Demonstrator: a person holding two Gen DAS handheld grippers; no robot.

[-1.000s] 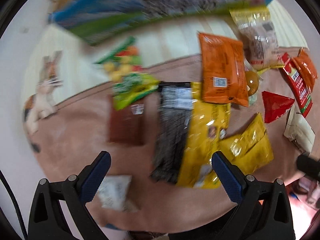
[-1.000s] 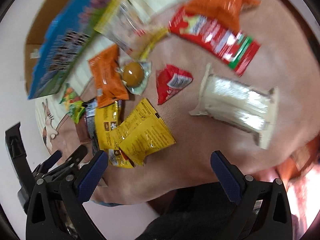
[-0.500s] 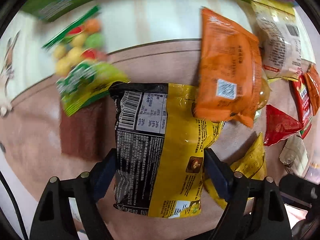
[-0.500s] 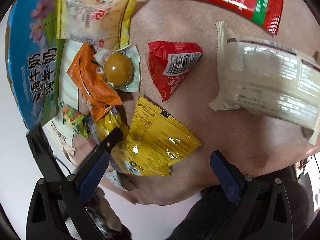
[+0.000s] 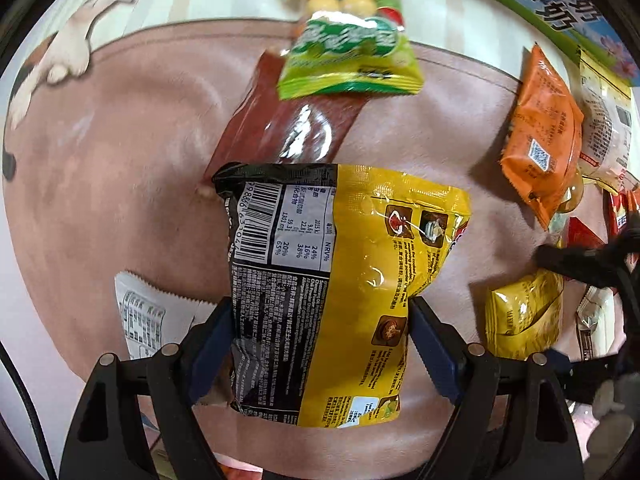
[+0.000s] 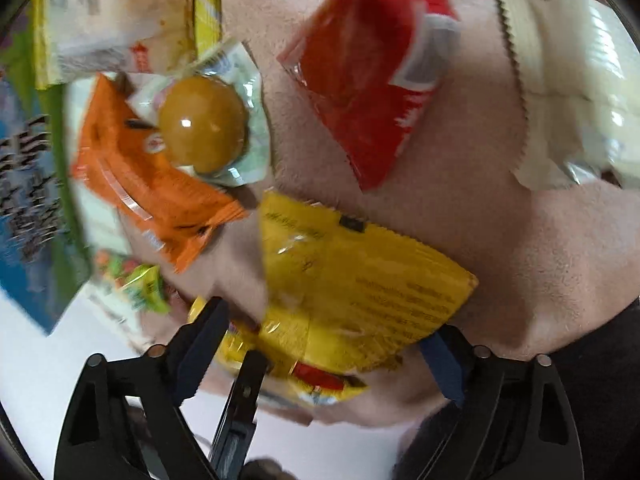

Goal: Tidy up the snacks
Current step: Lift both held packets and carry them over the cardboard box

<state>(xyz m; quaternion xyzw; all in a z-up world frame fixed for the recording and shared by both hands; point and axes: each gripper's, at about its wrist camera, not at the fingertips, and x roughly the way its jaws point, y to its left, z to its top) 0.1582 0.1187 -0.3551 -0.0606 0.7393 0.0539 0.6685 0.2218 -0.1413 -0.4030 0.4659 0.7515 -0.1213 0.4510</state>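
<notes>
My left gripper point(image 5: 320, 340) is shut on a large yellow-and-black snack bag point(image 5: 340, 272), its blue pads pressing both sides, and holds it above the pink mat point(image 5: 120, 160). My right gripper point(image 6: 324, 352) straddles a smaller yellow snack bag point(image 6: 360, 292); its blue pads sit at the bag's edges with the jaws still wide. That yellow bag also shows at the right of the left wrist view point(image 5: 524, 316).
A brown packet point(image 5: 288, 128) and a green candy bag point(image 5: 348, 56) lie beyond the held bag, and a white packet point(image 5: 148, 312) lies left. An orange bag point(image 6: 152, 176), a wrapped brown egg point(image 6: 204, 124), a red triangular packet point(image 6: 368, 76) and a white packet point(image 6: 580, 72) surround the right gripper.
My left gripper closed on the large yellow-and-black bag and lifted it off the pile. My right gripper moved down onto the smaller yellow bag.
</notes>
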